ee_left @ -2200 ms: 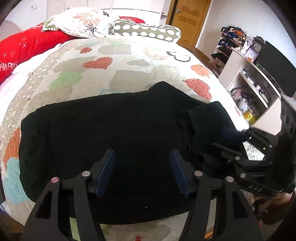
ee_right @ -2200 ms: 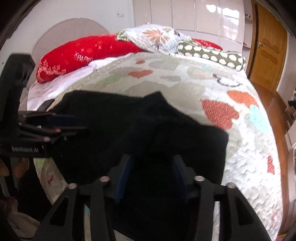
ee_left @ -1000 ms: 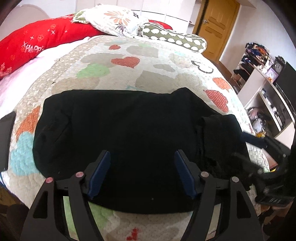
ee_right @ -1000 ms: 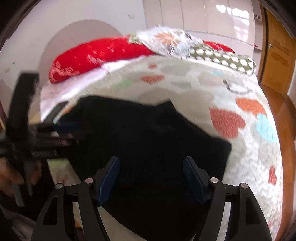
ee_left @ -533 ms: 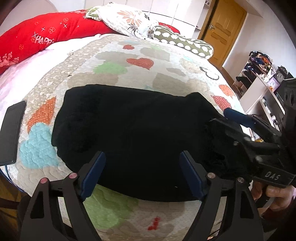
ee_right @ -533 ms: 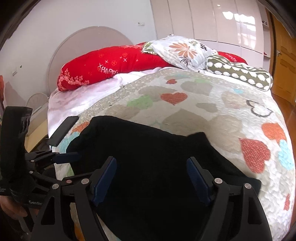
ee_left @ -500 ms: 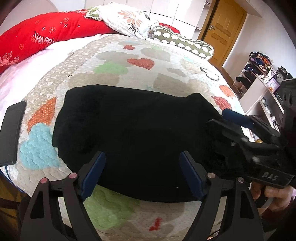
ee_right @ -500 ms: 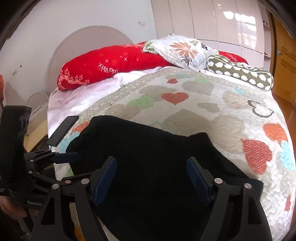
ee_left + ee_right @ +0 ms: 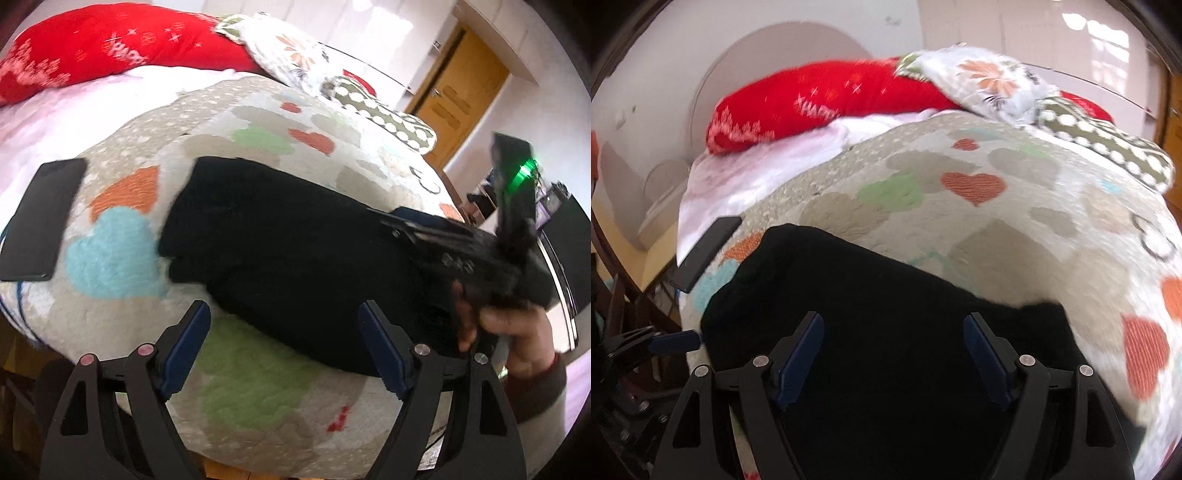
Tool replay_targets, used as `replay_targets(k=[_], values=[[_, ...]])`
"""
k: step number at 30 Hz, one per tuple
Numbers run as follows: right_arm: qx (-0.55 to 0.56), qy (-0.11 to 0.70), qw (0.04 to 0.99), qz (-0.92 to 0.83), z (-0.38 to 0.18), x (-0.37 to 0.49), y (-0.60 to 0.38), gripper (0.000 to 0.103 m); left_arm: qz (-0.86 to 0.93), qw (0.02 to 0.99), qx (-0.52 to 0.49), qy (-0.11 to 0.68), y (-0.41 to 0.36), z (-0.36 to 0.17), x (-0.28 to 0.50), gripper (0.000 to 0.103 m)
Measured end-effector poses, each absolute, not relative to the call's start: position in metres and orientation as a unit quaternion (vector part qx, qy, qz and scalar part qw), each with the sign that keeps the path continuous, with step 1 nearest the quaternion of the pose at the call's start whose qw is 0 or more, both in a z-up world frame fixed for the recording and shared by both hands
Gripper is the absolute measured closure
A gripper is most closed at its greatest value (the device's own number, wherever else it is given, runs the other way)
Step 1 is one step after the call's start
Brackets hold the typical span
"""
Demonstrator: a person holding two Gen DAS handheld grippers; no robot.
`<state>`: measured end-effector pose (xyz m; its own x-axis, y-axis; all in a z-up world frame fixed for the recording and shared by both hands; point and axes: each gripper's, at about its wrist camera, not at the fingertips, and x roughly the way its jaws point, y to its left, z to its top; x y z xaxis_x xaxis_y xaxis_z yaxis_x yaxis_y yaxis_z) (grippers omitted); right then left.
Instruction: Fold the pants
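- Looking through the left wrist view, the left gripper (image 9: 284, 345) hangs with its jaws spread wide and nothing between them, now back over the near edge of the quilt (image 9: 258, 384) rather than over the cloth as it was two seconds ago.
- The black pants (image 9: 295, 251) lie folded into a compact band across the bed, near a phone (image 9: 40, 218) that has come into view at the left edge.
- The right gripper (image 9: 417, 225) shows side-on over the pants' right end; its jaw gap cannot be read here.
- Turning to the right wrist view, the right gripper (image 9: 894, 354) is wide open and empty over the pants (image 9: 886, 332), having been narrower two seconds ago.
- Both tools free of the cloth suggests one fold is laid down, with the next grasp to be chosen.
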<state>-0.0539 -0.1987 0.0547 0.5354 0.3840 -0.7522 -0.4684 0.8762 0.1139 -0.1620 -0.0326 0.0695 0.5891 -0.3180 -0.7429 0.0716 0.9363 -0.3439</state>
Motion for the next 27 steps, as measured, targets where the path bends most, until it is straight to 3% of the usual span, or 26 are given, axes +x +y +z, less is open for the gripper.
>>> replay_targets(k=[12, 19, 22, 24, 25, 26, 27], values=[[-0.123, 0.443, 0.832, 0.309, 0.032, 0.003, -0.108, 0.018, -0.114, 0.851, -0.225, 0.460, -0.010, 0.039, -0.134, 0.020], [-0.098, 0.454, 0.819, 0.337, 0.021, 0.022, -0.088, 0.017, -0.117, 0.848, -0.239, 0.457, -0.010, 0.032, -0.124, 0.011], [-0.051, 0.470, 0.806, 0.357, 0.013, 0.028, -0.088, 0.026, -0.117, 0.852, -0.246, 0.448, -0.010, 0.031, -0.122, 0.009], [-0.038, 0.466, 0.805, 0.364, 0.015, 0.026, -0.089, 0.058, -0.118, 0.857, -0.247, 0.436, -0.011, 0.031, -0.122, 0.009], [-0.031, 0.467, 0.805, 0.366, 0.018, 0.025, -0.090, 0.059, -0.119, 0.860, -0.248, 0.431, -0.011, 0.032, -0.122, 0.016], [-0.030, 0.462, 0.808, 0.365, 0.023, 0.022, -0.093, 0.066, -0.124, 0.860, -0.247, 0.428, -0.011, 0.035, -0.123, 0.038], [-0.029, 0.455, 0.811, 0.367, 0.030, 0.019, -0.097, 0.071, -0.132, 0.859, -0.244, 0.430, -0.013, 0.038, -0.123, 0.051]])
